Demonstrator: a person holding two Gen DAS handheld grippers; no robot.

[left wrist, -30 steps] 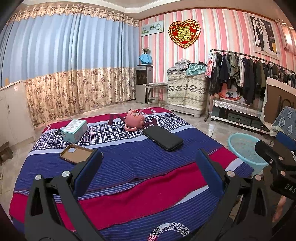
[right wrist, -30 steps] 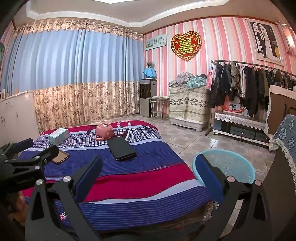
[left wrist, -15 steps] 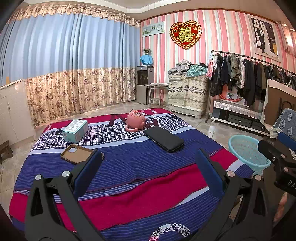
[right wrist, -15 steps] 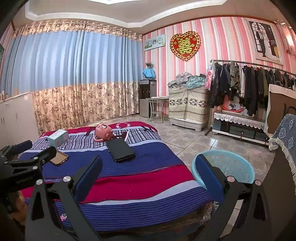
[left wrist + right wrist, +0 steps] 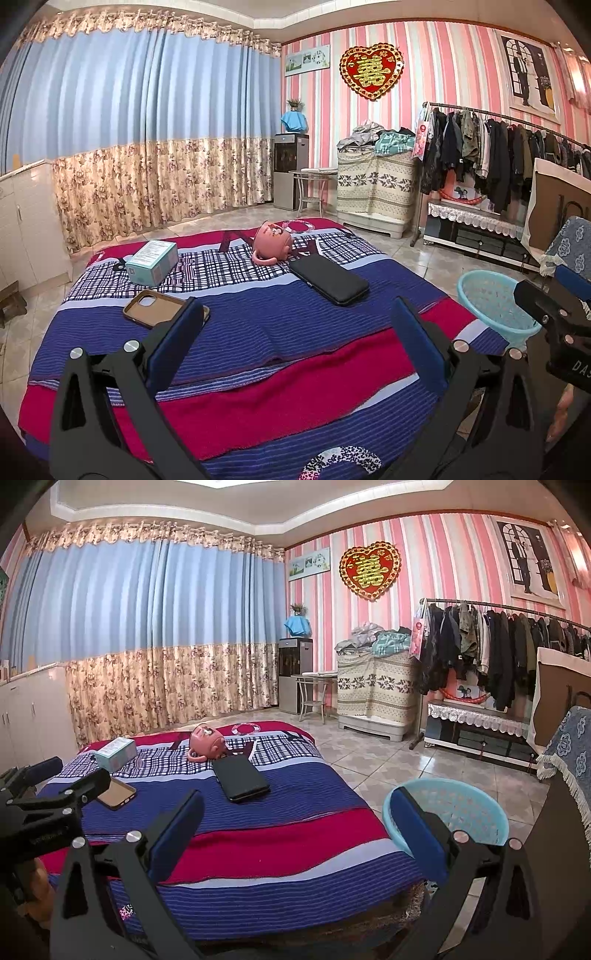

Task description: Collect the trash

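On the striped bed [image 5: 258, 369] lie a teal carton [image 5: 152, 262], a brown phone case [image 5: 159, 308], a pink pot on its side [image 5: 271, 245] and a black flat case [image 5: 328, 278]. The same things show in the right wrist view: the carton [image 5: 115, 752], the phone case [image 5: 117, 793], the pot [image 5: 207, 743], the black case [image 5: 240, 778]. A light blue basket [image 5: 448, 812] stands on the floor right of the bed; it also shows in the left wrist view [image 5: 493, 304]. My left gripper [image 5: 295, 332] is open and empty above the bed's near end. My right gripper [image 5: 295, 823] is open and empty between bed and basket.
A clothes rack [image 5: 498, 147] and a low cabinet [image 5: 476, 236] line the right wall. A covered chest [image 5: 373, 188], a small table [image 5: 314, 184] and a water dispenser [image 5: 290, 170] stand at the back. White cupboards [image 5: 22, 229] are at the left. A chair edge [image 5: 572, 749] is at the right.
Both views have drifted slightly; the left view shows the bed a little farther off and the basket more fully. Both grippers stay open and empty.
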